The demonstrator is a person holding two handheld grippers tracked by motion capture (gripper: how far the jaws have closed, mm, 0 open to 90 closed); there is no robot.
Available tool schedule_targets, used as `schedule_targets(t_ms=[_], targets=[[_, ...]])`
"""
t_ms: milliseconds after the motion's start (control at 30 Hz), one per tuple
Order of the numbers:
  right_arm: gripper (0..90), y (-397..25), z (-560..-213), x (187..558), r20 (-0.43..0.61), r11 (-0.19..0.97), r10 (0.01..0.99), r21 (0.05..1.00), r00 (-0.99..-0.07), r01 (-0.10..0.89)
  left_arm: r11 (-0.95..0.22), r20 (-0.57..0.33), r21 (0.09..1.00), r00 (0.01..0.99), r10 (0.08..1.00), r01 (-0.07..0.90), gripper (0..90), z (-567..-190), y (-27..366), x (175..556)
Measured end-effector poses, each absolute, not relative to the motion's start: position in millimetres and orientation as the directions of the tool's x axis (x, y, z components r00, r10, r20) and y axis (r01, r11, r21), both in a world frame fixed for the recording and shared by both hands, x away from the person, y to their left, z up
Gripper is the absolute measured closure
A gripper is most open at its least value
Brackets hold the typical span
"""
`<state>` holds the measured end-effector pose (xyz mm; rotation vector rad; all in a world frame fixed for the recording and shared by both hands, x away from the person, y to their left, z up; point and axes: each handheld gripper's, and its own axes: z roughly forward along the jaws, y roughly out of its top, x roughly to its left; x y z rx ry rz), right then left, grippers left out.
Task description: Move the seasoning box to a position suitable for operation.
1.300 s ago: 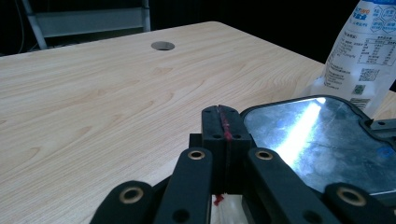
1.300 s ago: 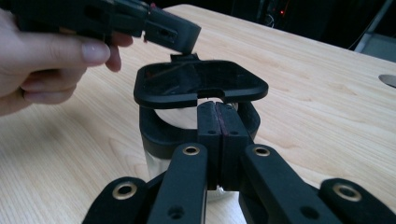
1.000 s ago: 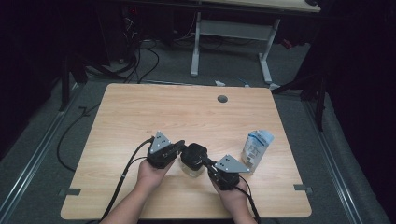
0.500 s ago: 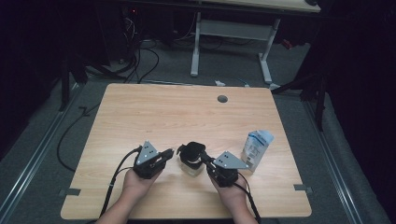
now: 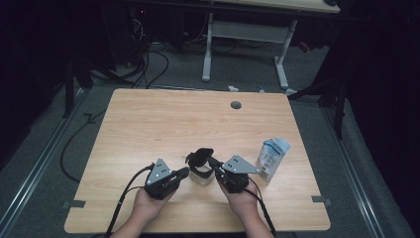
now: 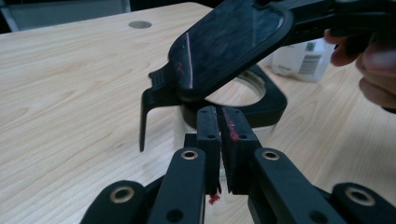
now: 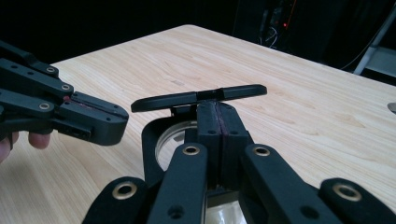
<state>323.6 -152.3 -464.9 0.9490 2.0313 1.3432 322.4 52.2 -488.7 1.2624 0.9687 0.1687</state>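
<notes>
With the left gripper (image 5: 184, 172) now drawn back from the jar (image 5: 200, 174), only the right gripper (image 5: 212, 162) is in contact with it. One second ago both grippers sat against the jar; half a second ago the left one had already parted from it, and it now rests just beside the jar on the near-centre part of the table (image 5: 148, 124).

Jaw state:
- Left: jaws together, nothing between them, as the left gripper view shows (image 6: 221, 140).
- Right: jaws clamped on the edge of the lid (image 7: 201, 99), which the right gripper view shows held roughly level above the rim.

Lid position: the hinged black lid (image 5: 199, 156) stands raised over the jar's collar (image 6: 261, 100), tilted up in the left gripper view (image 6: 224, 44). The opening beneath it is exposed.

Assessment: the left gripper has released its steadying hold, so the opening step appears complete or nearly so. The carton (image 5: 271, 158) stands apart to the right, untouched; it is probably the next item to handle.
</notes>
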Motion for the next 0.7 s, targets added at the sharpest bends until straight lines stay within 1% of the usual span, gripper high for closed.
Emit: schedule_targets(t_ms=[500,700], targets=[[89.5,-149.8,-460.3,323.1,-0.043,0.258,0.783,0.930,-0.621,0.261,0.366,-0.519,0.854,0.630,0.577,0.369,86.9,-480.0,27.2,320.3],[89.5,-152.4,-467.9,321.6,-0.038,0.267,0.782,0.922,-0.622,0.279,0.373,-0.522,0.853,0.624,0.581,0.365,87.3,-481.3,22.6,321.8]])
